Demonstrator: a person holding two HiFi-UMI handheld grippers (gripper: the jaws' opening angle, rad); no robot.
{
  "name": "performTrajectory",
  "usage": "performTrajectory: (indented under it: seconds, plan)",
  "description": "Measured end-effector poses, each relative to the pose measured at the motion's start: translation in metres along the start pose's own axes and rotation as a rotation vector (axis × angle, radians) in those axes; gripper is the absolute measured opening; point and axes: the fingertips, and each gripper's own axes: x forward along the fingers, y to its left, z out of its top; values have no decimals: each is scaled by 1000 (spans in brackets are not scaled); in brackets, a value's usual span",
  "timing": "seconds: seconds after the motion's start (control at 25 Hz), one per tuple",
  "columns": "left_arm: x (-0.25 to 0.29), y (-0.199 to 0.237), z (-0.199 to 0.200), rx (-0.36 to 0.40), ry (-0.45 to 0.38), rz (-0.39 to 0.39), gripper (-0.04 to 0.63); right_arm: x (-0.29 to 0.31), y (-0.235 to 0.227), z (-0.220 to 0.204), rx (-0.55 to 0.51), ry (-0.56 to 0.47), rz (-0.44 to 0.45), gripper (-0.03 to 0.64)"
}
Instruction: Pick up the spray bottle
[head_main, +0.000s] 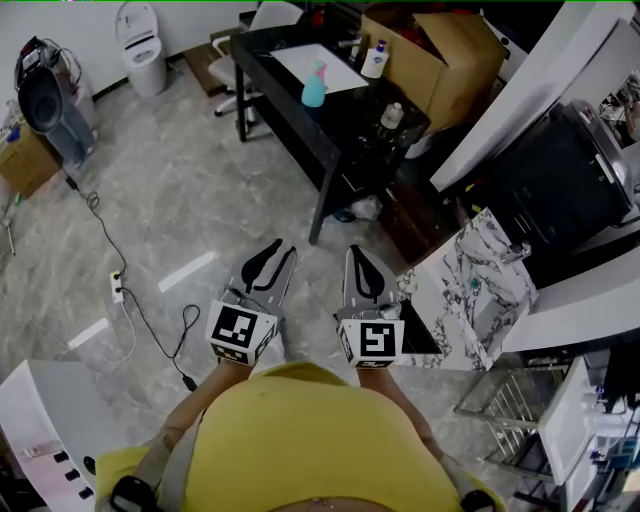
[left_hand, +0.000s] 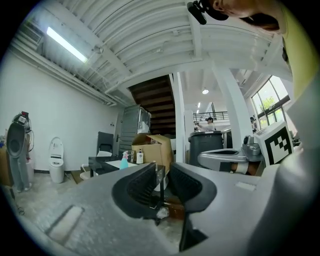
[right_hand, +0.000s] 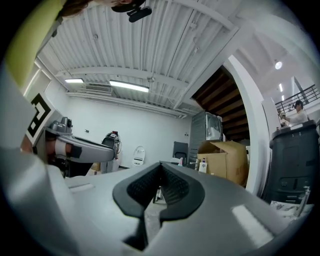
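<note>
The teal spray bottle (head_main: 314, 88) with a pink trigger stands upright on a black table (head_main: 290, 115) far ahead of me. It is also small in the left gripper view, as the spray bottle (left_hand: 123, 161) to the left of the jaws. My left gripper (head_main: 272, 248) (left_hand: 162, 170) is held level near my waist, its jaws a narrow gap apart with nothing between them. Beside it, my right gripper (head_main: 356, 252) (right_hand: 160, 167) is shut on nothing, its tips touching. Both are several steps short of the table.
On the table are a white pump bottle (head_main: 374, 60), a small jar (head_main: 391, 116) and a white sheet. A cardboard box (head_main: 440, 50) stands behind it, a marble-top counter (head_main: 470, 290) at my right. A power strip with cable (head_main: 118, 288) lies on the floor to the left.
</note>
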Motion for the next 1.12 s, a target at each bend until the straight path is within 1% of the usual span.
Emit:
performTrajectory:
  seconds: [0.12,0.2,0.32,0.4,0.44,0.64,0.92,1.12]
  plan:
    - [31,34,4,3,-1,-7,93,45,-7,1,-6,-3,-9,0]
    - [50,55,5,-2,3,-24,107,73,-10,1,-9,-4,-18,0]
    - [80,81,3,-1,6,-53,109,110,-17,-3,-7,-4,-34,0]
    - [98,94,-2,0,16,-73,142,131,-21,-8,-2,-1,-46,0]
    - [105,99,-4,-1,22,-83,149,139,-22,-11,1,3,-53,0]
    - [129,120,-10,-16,28,-111,149,168,-25,-22,11,32,-75,0]
    - [144,141,-20,-55,43,-113,149,189,-31,-32,14,67,-91,0]
    - [158,159,-23,-62,41,-94,149,213,-42,-34,10,54,-92,0]
